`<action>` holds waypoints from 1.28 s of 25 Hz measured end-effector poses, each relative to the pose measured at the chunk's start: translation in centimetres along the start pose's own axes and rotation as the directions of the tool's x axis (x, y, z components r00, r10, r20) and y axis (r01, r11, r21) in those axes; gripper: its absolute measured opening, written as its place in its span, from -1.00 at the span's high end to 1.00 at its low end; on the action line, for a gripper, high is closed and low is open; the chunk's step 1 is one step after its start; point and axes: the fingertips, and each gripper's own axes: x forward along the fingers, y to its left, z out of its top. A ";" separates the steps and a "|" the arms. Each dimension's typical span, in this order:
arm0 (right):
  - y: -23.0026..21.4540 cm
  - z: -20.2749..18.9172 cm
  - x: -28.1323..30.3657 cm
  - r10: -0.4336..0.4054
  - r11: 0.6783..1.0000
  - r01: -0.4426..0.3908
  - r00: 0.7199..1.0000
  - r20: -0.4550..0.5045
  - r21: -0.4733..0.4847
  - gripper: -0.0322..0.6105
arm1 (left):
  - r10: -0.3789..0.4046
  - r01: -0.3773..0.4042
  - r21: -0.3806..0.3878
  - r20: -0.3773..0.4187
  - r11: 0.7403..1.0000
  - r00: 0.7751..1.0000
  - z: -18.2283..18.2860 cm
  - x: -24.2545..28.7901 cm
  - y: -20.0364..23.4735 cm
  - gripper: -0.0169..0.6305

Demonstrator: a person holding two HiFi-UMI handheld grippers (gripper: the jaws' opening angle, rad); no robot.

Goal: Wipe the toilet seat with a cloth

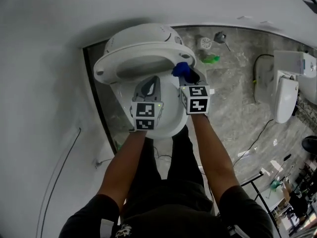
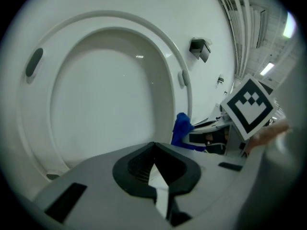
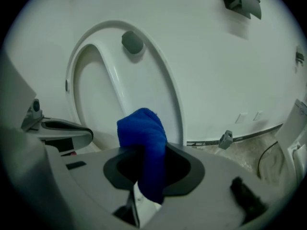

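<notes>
Right gripper [image 3: 144, 186] jaws are grasping the cloth [image 3: 142, 133], aiming at the seat [image 3: 165, 87] at 12 o'clock for wiping; left gripper [image 2: 154, 174] is hovering clenched, empty.

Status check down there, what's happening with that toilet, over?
Left gripper shut, empty. Right gripper shut on blue cloth by the raised toilet seat. Nothing seen blocking it.
</notes>
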 end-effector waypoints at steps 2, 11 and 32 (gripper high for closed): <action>-0.2 -1.2 0.5 -0.005 1.000 0.005 1.000 -0.006 0.002 0.59 | -0.003 0.003 -0.005 -0.007 1.000 1.000 -1.2 0.3 -0.2 0.92; 0.3 -1.7 0.5 -0.008 1.000 0.010 0.998 0.068 -0.019 0.60 | 0.020 -0.025 -0.073 -0.063 0.997 0.998 -6.8 0.9 -0.7 0.92; 1.2 -9.2 6.7 -0.054 0.999 0.054 0.996 -0.077 -0.009 0.60 | 0.071 -0.078 -0.090 -0.074 0.993 0.995 -10.9 0.7 3.4 0.92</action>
